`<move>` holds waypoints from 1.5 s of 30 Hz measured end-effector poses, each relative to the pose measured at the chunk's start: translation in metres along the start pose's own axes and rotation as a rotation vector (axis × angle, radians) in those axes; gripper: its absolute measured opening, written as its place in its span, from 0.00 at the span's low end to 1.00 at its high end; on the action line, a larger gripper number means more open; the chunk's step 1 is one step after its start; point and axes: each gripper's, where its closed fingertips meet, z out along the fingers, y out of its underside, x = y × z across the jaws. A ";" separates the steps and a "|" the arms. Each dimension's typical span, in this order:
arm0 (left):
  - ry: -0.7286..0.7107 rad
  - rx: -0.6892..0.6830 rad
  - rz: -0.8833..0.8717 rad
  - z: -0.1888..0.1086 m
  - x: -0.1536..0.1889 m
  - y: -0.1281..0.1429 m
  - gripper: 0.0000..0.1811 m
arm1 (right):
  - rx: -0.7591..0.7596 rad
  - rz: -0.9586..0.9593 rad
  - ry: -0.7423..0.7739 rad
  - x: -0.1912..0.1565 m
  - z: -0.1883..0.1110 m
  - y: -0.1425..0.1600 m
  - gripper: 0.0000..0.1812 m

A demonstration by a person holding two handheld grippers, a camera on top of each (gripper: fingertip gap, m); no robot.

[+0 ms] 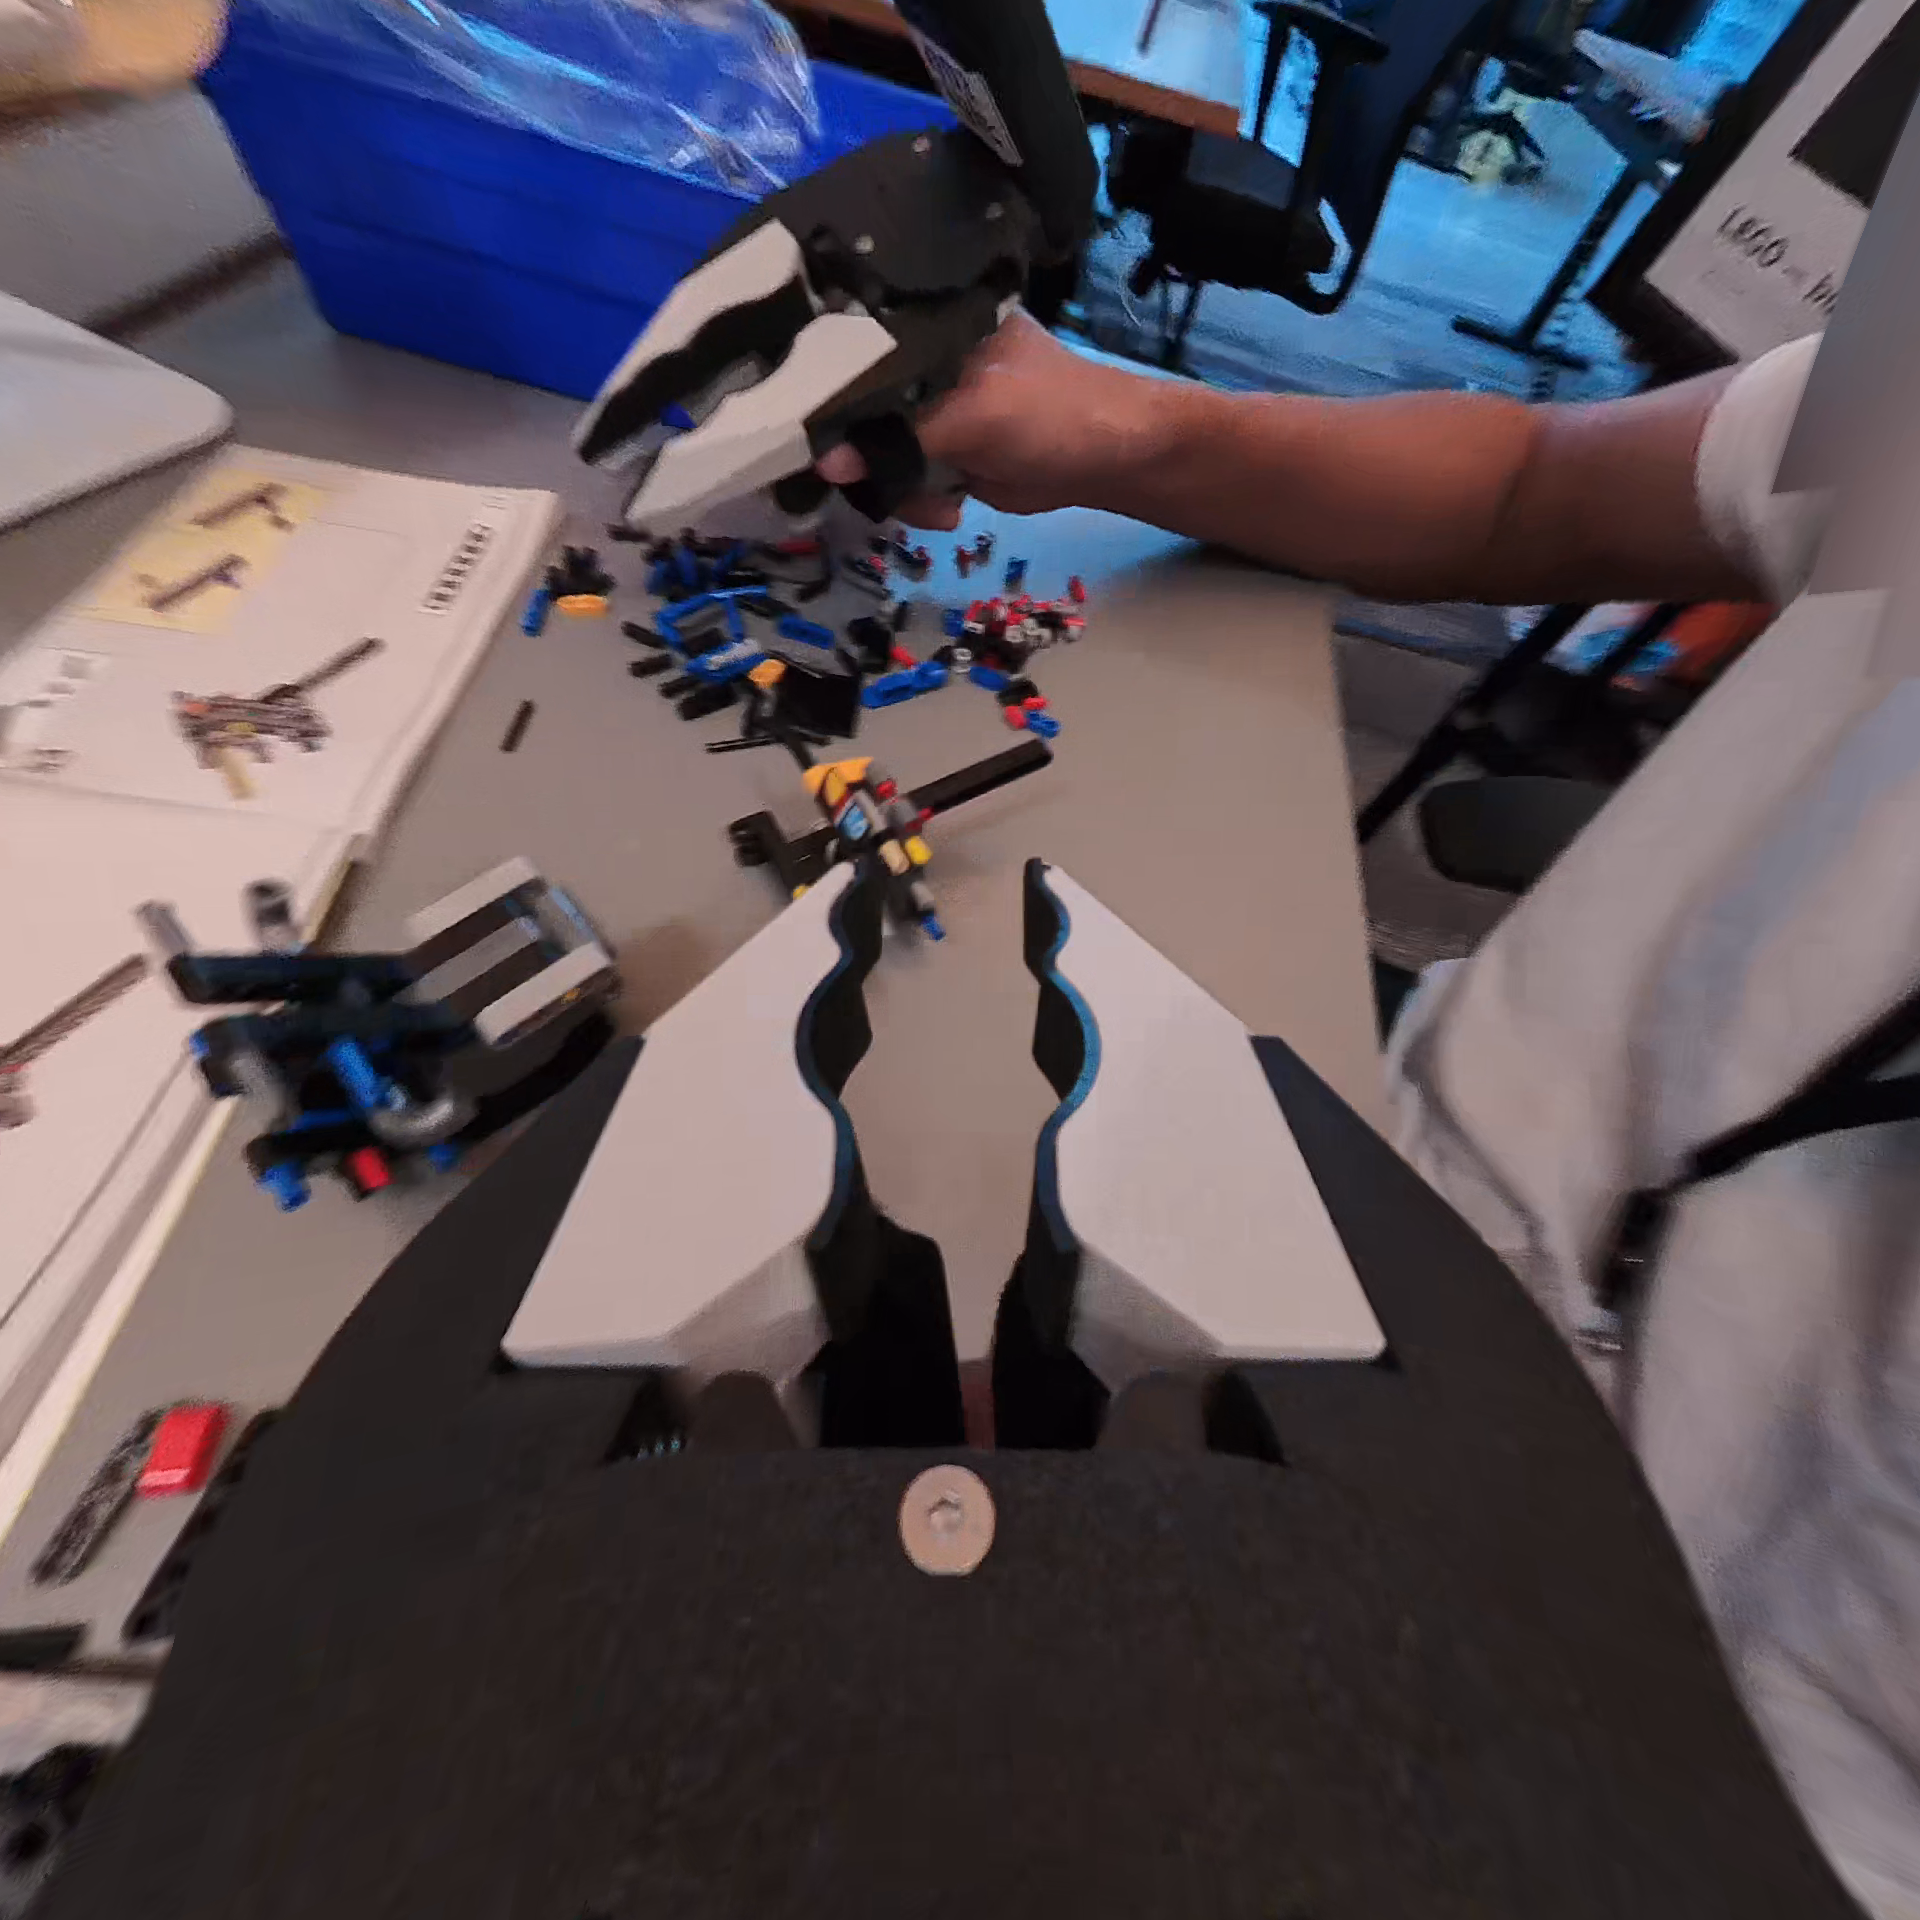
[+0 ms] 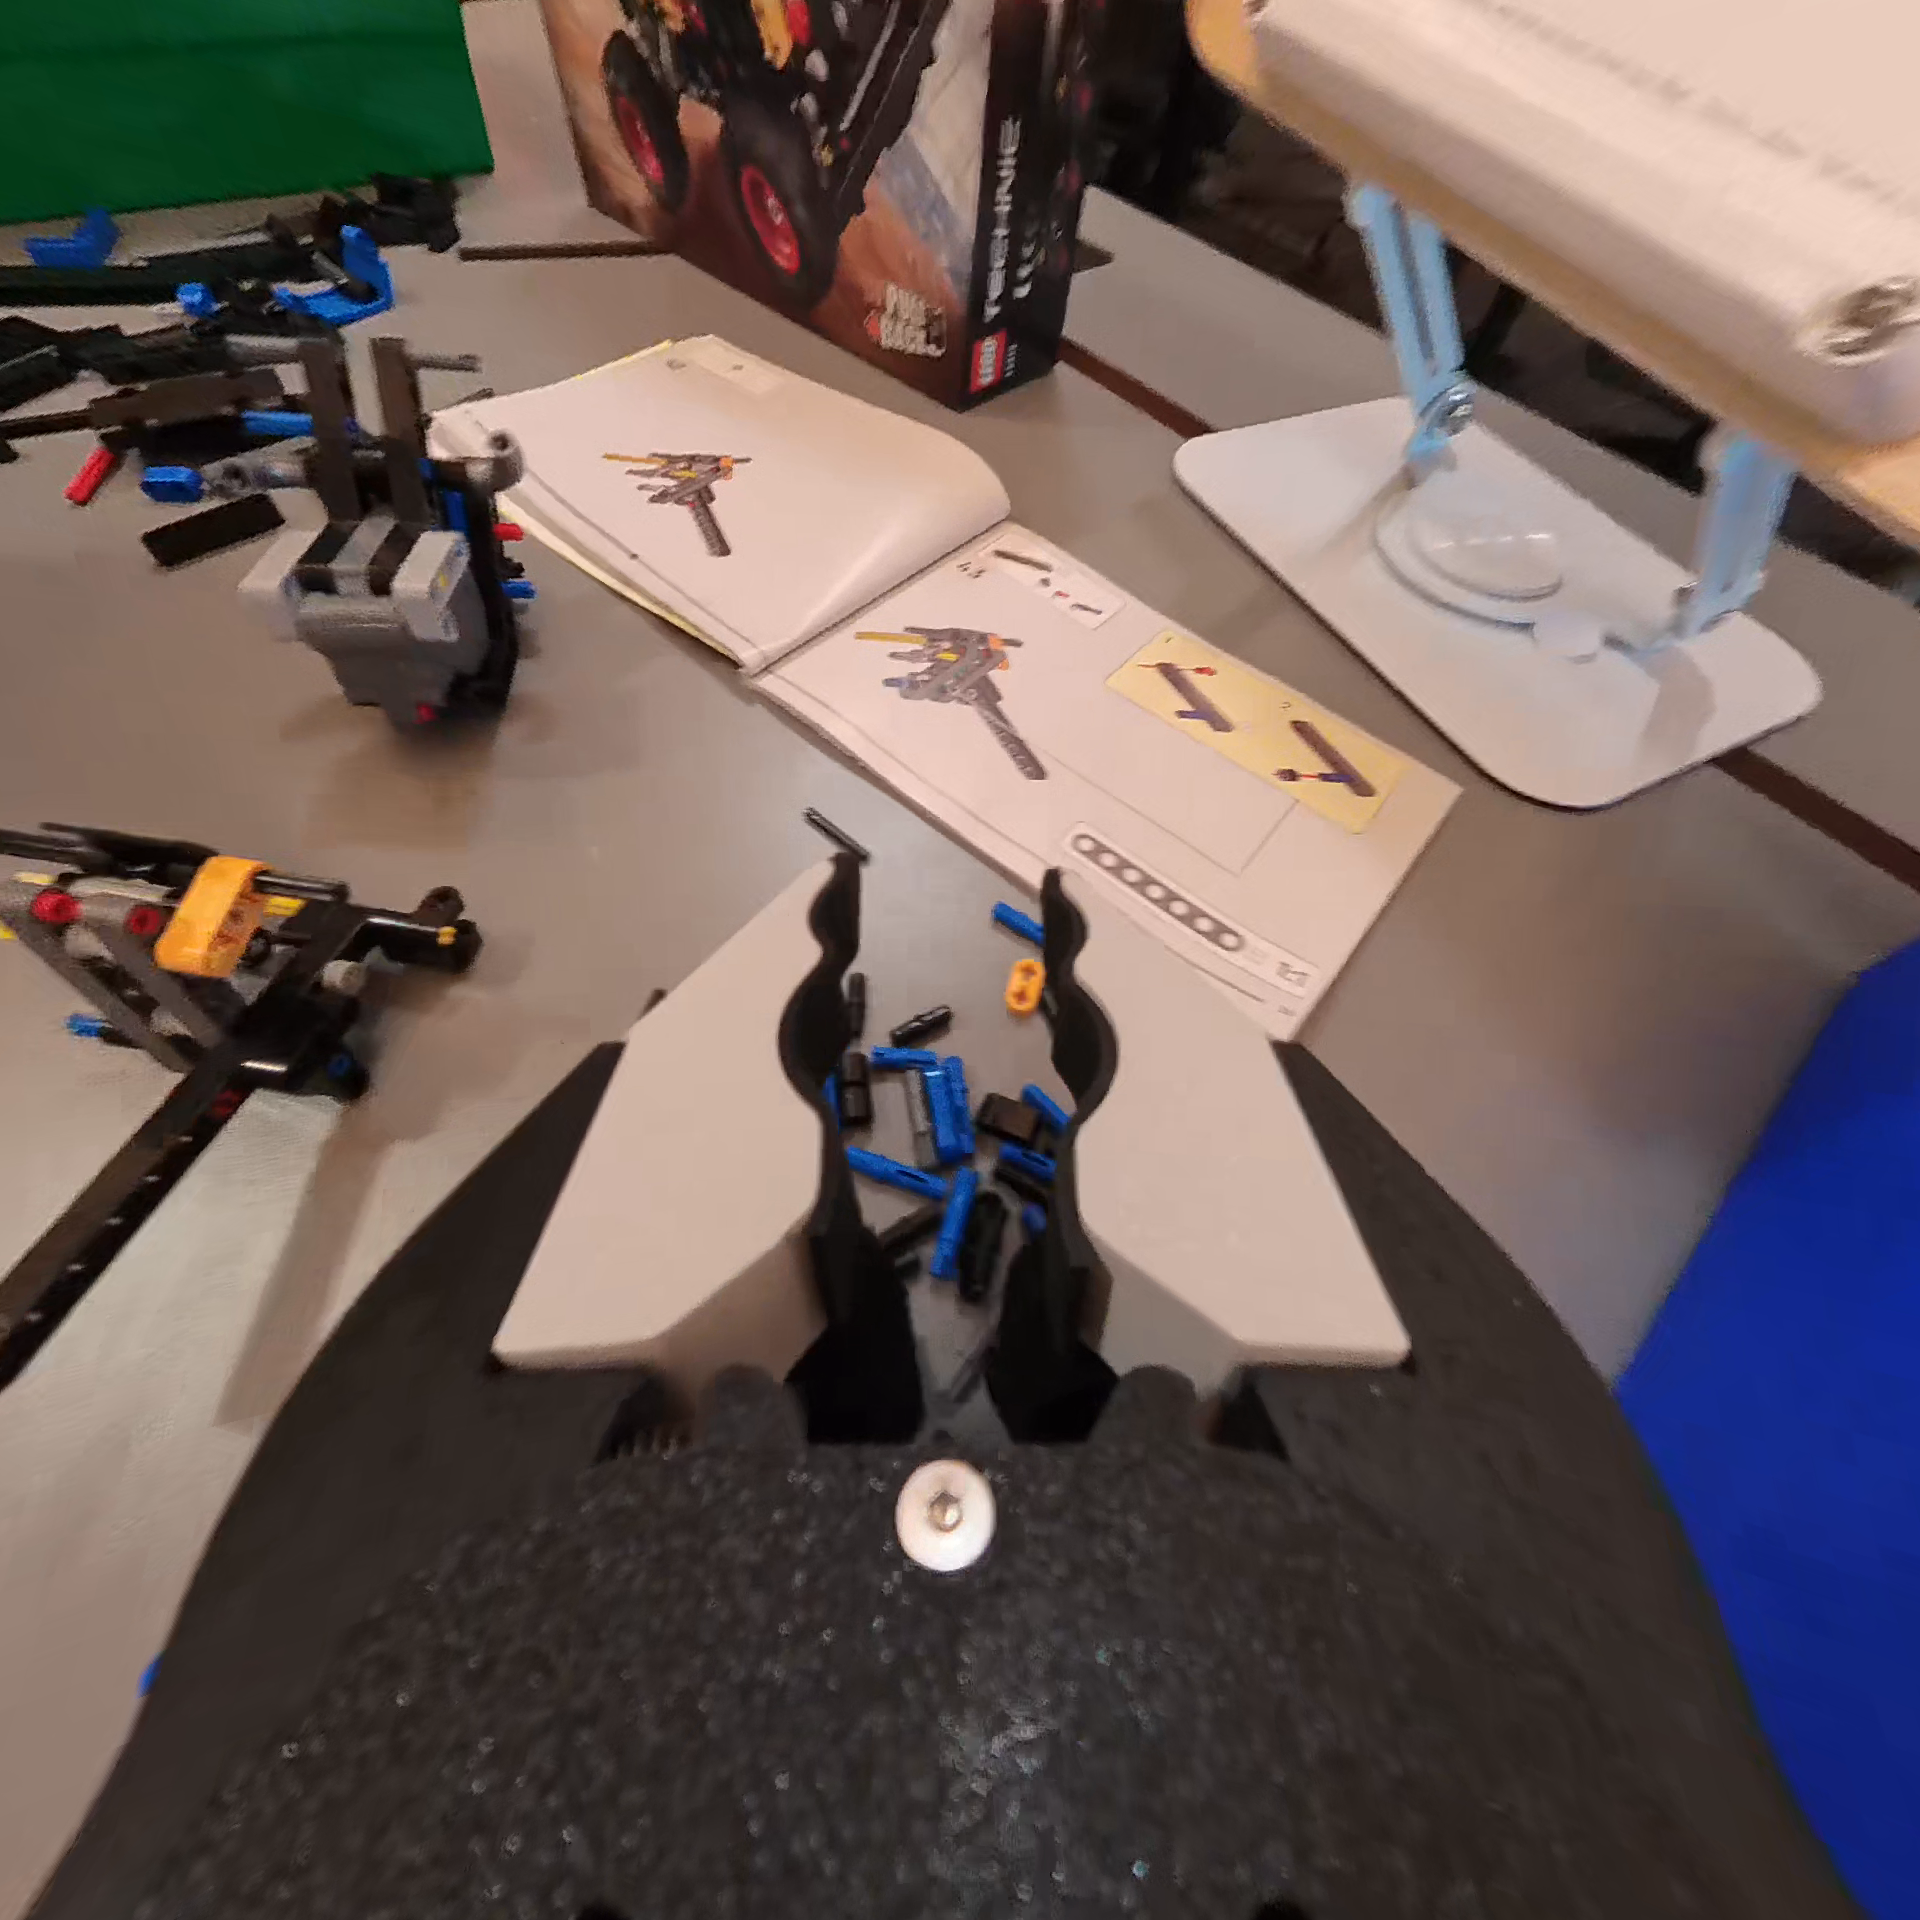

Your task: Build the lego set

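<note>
Blue plastic bin point(image 1: 457, 197), upper left of the left wrist view, holds crumpled clear plastic wrap point(image 1: 623, 83). Below it, loose blue, black and red lego pieces point(image 1: 821, 644) lie scattered mid-frame on the grey table point(image 1: 1164, 852). At centre, the left gripper point(image 1: 940, 883) hangs with jaws apart, empty. In its own view, the right gripper point(image 2: 951, 883) gapes empty above small blue and black lego pins point(image 2: 935, 1132).

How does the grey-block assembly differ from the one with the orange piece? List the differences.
Pose: the grey-block assembly stands upright, black beams pointing up; the orange-piece assembly lies flat on the table.
Shape: the grey-block assembly is chunky; the orange-piece assembly is slim, with a long black beam.
Both are part-built and include black beams.
</note>
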 end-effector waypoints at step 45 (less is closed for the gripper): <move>-0.201 -0.456 0.187 0.219 -0.193 -0.064 0.00 | -0.098 0.042 -0.101 -0.021 -0.021 0.022 0.20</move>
